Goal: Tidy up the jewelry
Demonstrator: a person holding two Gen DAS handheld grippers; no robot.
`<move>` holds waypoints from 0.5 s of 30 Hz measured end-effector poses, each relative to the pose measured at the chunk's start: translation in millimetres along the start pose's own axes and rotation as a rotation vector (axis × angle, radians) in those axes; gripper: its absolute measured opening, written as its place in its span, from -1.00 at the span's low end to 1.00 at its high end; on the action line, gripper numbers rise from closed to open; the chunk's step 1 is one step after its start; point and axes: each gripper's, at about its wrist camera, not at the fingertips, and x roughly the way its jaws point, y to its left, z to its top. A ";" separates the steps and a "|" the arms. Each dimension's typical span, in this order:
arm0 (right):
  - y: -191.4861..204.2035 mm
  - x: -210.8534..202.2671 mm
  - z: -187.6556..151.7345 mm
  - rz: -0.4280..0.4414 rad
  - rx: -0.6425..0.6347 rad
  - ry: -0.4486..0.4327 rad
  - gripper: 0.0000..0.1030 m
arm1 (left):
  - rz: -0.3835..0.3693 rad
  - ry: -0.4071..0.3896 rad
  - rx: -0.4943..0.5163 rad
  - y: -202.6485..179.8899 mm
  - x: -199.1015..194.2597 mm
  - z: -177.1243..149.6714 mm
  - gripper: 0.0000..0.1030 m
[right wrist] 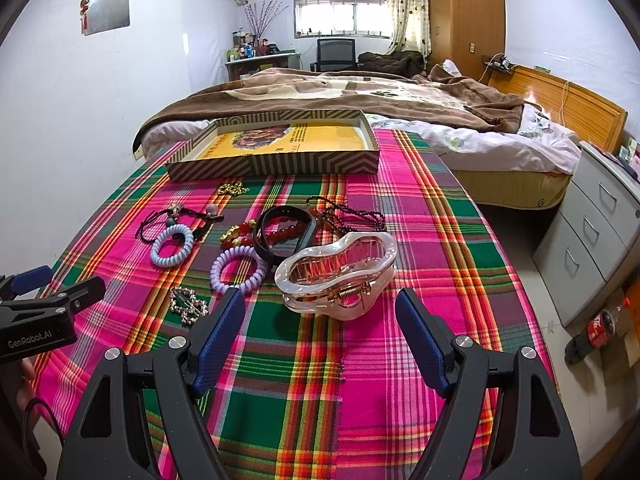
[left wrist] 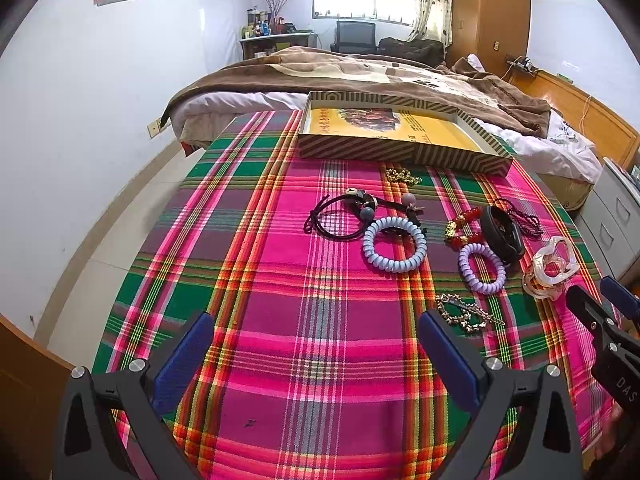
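Jewelry lies on a plaid tablecloth (left wrist: 304, 320). A clear pink hair claw (right wrist: 338, 272) sits just ahead of my open, empty right gripper (right wrist: 320, 312); it also shows in the left wrist view (left wrist: 550, 268). Two lilac spiral hair ties (left wrist: 394, 244) (left wrist: 482, 268), black hair ties (left wrist: 340, 218), a red bead bracelet (left wrist: 464, 224), a black band (left wrist: 502, 234), a dark bead necklace (left wrist: 524, 216), a gold chain (left wrist: 402, 176) and a rhinestone clip (left wrist: 464, 314) lie spread out. A striped shallow box (left wrist: 400, 152) stands at the far edge. My left gripper (left wrist: 316, 336) is open and empty over bare cloth.
A bed (right wrist: 360, 96) with a brown blanket stands beyond the table. Grey drawers (right wrist: 592, 240) and a cola bottle (right wrist: 600, 326) on the floor are at the right. A white wall (left wrist: 80, 120) is on the left.
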 end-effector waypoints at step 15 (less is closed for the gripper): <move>-7.9 3.1 2.3 -0.005 0.009 0.003 0.51 | -0.011 0.006 0.004 1.7 6.1 4.8 1.00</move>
